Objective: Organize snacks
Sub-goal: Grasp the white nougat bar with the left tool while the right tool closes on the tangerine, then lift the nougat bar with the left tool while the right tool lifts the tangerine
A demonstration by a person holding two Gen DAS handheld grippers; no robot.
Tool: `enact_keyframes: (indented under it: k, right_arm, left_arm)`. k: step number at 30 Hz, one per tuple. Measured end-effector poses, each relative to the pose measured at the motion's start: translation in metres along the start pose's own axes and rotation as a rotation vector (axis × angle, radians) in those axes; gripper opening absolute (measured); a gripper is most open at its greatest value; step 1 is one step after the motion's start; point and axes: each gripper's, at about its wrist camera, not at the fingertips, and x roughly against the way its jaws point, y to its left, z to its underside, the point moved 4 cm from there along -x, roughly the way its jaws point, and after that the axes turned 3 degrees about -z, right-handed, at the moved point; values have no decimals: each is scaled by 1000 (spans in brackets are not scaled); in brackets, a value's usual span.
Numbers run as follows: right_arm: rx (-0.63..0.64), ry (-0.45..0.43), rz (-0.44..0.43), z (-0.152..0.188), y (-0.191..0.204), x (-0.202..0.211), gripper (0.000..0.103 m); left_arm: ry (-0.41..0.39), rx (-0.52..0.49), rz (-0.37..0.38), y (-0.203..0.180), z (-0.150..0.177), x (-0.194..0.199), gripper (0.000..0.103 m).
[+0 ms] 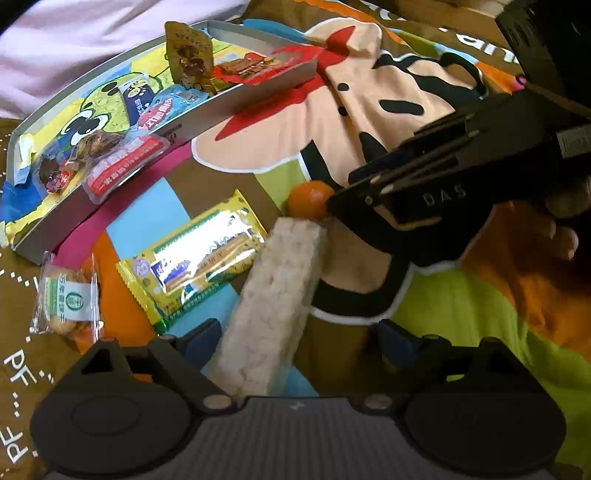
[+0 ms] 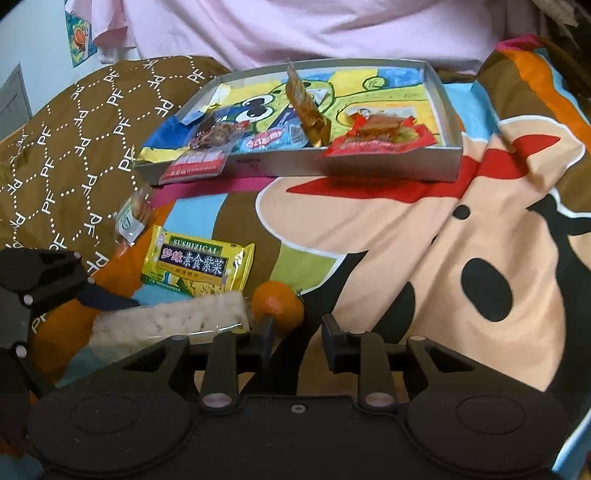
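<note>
A shallow grey box [image 1: 207, 110] [image 2: 448, 110] with several snack packets in it lies on a cartoon bedspread. In front of it lie a wrapped rice cracker bar [image 1: 273, 295] [image 2: 170, 321], a yellow seaweed biscuit pack [image 1: 199, 254] [image 2: 199, 262], a small clear cookie packet [image 1: 70, 295] [image 2: 135, 218] and an orange mandarin [image 1: 310, 199] [image 2: 279, 302]. My left gripper [image 1: 295, 343] is open around the near end of the rice bar; its finger [image 2: 107, 299] touches the bar. My right gripper [image 2: 297, 343] [image 1: 343, 192] is open beside the mandarin, which lies just ahead of its left finger.
The bedspread [image 2: 406, 240] is soft and rumpled, with a brown patterned quilt [image 2: 74, 147] at the left. A pink cloth [image 2: 332, 29] lies behind the box. One red packet [image 2: 195, 166] overhangs the box's near wall.
</note>
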Motion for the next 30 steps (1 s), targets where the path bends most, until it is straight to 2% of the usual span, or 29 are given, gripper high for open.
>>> enact_keyframes:
  k: [2,5,13,22,24,25,28,30]
  right_arm:
    - [-14,-9,-18,-2,0,-3,39]
    - [-24,-27,-42,-6,1,-10,43]
    - [-85,-41,-93,-8,-4,-26,47]
    - [-128,-48,-107,-7,-11,-34,46]
    - [-127,-49,-109,-7,-11,-35,44]
    - [-123,-43,-108,-7,-10,-35,38]
    - [-103,-37,-100,-7,-9,-35,37]
    - [-91,-36,-96,-7,-8,-34,37]
  left_arm:
    - [-1,0,5,2,-3,-2,93]
    - [-4,1,20,7,-4,-4,91]
    - [8,55,80,16,-2,-4,73]
    - [24,116,97,16,-2,-3,56]
    - [27,120,96,16,-1,-2,52]
    - [29,121,94,15,-1,-2,50]
    - [34,127,77,14,-1,3,42]
    - [34,127,62,13,0,6,41]
